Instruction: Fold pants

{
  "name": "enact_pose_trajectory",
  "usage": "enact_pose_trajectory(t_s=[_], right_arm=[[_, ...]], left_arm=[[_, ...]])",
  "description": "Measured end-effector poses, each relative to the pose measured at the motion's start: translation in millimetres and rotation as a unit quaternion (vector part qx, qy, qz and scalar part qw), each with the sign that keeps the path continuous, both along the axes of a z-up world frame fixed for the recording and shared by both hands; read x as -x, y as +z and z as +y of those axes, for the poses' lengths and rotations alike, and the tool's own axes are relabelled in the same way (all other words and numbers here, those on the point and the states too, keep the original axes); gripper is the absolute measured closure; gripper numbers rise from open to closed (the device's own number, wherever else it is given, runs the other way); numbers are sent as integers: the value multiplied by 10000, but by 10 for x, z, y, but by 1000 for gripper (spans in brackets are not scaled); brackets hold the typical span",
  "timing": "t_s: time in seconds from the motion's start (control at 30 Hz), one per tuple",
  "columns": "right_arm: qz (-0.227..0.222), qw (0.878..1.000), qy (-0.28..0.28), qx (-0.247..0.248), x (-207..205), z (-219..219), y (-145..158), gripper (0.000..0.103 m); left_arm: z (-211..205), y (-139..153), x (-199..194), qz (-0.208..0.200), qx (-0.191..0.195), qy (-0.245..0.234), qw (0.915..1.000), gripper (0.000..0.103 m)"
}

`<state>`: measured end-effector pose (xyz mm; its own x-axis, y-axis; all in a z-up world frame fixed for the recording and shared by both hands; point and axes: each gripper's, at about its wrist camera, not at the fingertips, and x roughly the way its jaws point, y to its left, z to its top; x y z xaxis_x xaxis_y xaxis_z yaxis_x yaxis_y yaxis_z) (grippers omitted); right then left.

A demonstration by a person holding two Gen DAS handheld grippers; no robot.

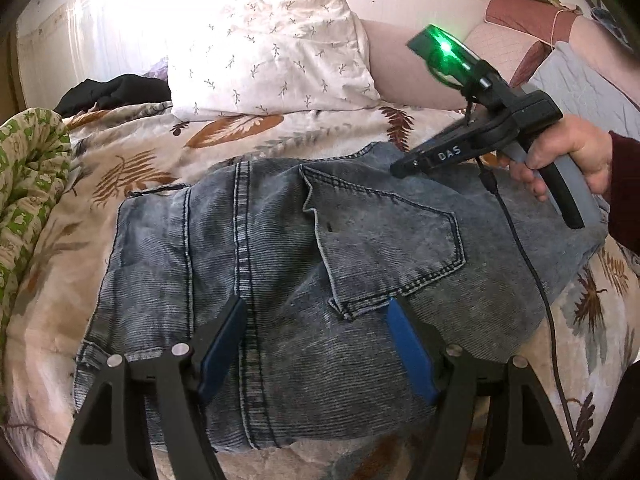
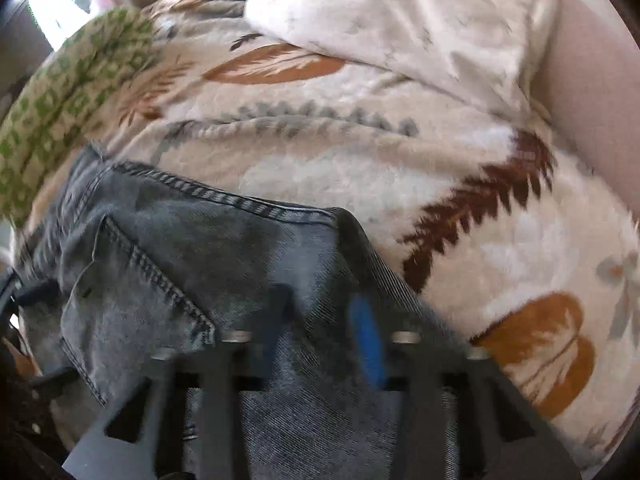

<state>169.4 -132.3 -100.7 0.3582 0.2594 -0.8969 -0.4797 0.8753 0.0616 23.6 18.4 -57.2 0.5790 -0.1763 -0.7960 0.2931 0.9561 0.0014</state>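
Here the folded grey-blue denim pants (image 1: 304, 248) lie as a compact stack on the leaf-printed cream blanket (image 1: 132, 168) of the bed, back pocket up, probably so the soft surface keeps the layers flat. The left hand-held gripper (image 1: 320, 308) hovers over the seam with its blue-padded jaws wide and empty, seemingly ready to press or pinch. The right hand-held gripper (image 1: 400, 170), in a person's hand (image 1: 568, 160), sits at the far edge, jaws narrow; whether they pinch denim I cannot tell.

Bright daylight glare upper left; right wrist view motion-blurred, edges fisheye-warped.
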Motion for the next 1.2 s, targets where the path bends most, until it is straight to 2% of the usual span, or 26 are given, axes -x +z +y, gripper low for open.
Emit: enact_pose_trajectory(t_s=[0.17,0.27,0.4,0.43,0.47,0.53,0.67,0.77,0.87,1.0,1.07,1.1,1.2], right_arm=[[-510,9927,64,1087,-3,229,-7,92],[-798,9883,-271,1272,-94,196,-60,93],[-525,9951,-514,660,-135,0,-7,86],[-450,9962,-481,576,-88,-41,48,68],[-394,9970,-475,460,-24,-106,122,55],[-453,9972,-589,73,184,-320,340,49],[-421,9906,-1196,-508,715,-955,661,48],[-295,9831,-1610,-817,1156,-1321,679,48],[-200,9714,-2036,-1208,1619,-1658,568,48],[239,9585,-2591,-1165,1893,-1931,74,50],[208,9581,-2705,-915,1966,-2016,-95,74],[-17,9581,-2679,-1012,2049,-2086,-107,75],[-59,9525,-2846,-1082,2159,-2258,-83,83]], left_arm=[[-1,7,14,-36,22,14,10000,28],[-8,-15,11,-37,-50,-32,10000,27],[-13,-45,1,24,-122,-49,9999,26],[-1,-43,-5,45,-108,-45,9999,26],[5,-48,-10,84,-111,-37,9999,26],[-1,-72,-10,142,-218,-49,9997,24],[-18,-83,8,122,-420,-67,9990,22],[1,-94,3,136,-467,-62,9988,21],[16,-97,6,120,-525,-87,9985,21],[41,-106,12,54,-591,-108,9982,21],[47,-105,13,-59,-705,-110,9974,21],[61,-97,14,-182,-834,-29,9963,21],[201,-124,-57,-347,-1243,421,9907,20]])
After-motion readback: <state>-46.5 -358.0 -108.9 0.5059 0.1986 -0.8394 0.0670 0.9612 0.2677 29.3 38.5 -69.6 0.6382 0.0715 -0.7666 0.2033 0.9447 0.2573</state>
